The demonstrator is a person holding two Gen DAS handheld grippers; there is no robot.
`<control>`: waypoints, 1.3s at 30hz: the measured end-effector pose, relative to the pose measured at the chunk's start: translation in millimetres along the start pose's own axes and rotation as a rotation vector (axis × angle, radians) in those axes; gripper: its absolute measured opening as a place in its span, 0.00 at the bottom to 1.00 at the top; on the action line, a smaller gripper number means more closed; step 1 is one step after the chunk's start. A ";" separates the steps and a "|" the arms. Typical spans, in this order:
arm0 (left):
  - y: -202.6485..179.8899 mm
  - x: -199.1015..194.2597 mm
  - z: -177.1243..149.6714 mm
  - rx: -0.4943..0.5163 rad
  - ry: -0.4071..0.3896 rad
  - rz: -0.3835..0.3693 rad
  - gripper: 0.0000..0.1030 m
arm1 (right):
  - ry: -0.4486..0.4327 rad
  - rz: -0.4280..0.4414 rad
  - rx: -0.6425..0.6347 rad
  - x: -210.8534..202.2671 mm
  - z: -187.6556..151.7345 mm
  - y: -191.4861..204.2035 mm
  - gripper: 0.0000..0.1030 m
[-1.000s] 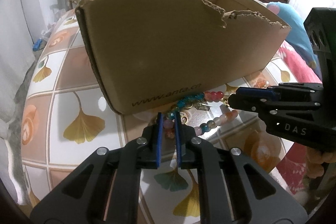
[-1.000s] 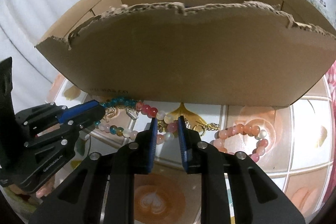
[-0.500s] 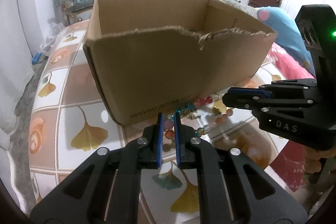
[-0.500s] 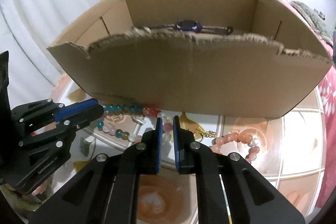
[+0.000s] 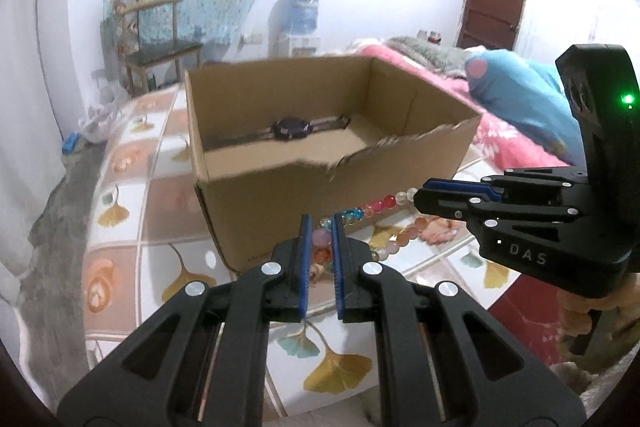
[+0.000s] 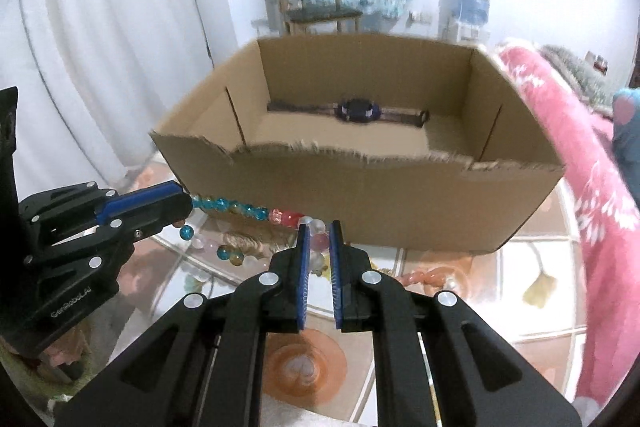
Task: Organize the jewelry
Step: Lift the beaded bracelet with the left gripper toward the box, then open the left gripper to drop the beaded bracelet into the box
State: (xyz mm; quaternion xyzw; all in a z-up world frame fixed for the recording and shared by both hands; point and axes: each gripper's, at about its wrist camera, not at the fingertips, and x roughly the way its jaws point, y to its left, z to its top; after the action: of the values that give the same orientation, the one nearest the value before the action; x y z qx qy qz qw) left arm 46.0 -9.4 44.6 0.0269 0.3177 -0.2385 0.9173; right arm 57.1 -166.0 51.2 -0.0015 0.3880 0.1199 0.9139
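The beaded necklace [image 6: 256, 213] was clamped by both the left tool [image 5: 319, 227] and the right tool [image 6: 318, 233], just short of the cardboard box [image 6: 400, 203] ahead; both ends should be lifted evenly over its torn rim.

Left gripper [image 5: 320, 227] and right gripper [image 6: 319, 233], jaws nearly closed, tips converging.

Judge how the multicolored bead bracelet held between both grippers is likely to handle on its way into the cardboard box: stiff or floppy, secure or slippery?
Likely floppy: the bead bracelet runs taut between the left gripper and right gripper, while other beads dangle below. The glossy round beads may slip from the fingers. It probably collapses into a heap in the cardboard box.
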 end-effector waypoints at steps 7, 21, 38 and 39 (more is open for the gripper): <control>-15.2 -43.0 24.6 0.043 -0.113 -0.025 0.09 | -0.123 0.031 -0.026 -49.3 12.1 0.2 0.10; 20.4 -20.4 119.0 0.090 -0.108 -0.039 0.09 | -0.085 0.163 -0.103 -8.3 118.5 -32.9 0.10; 63.7 126.8 117.0 0.137 0.364 0.056 0.09 | 0.488 0.270 0.008 186.3 149.8 -57.6 0.10; 64.3 128.3 118.3 0.136 0.366 0.058 0.09 | 0.526 0.270 0.029 193.4 148.1 -59.3 0.10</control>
State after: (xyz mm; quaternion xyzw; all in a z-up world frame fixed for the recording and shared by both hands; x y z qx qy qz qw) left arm 230.4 -30.2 55.9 0.1409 0.4612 -0.2242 0.8468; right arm 304.7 -167.3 12.2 0.0321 0.6099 0.2305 0.7575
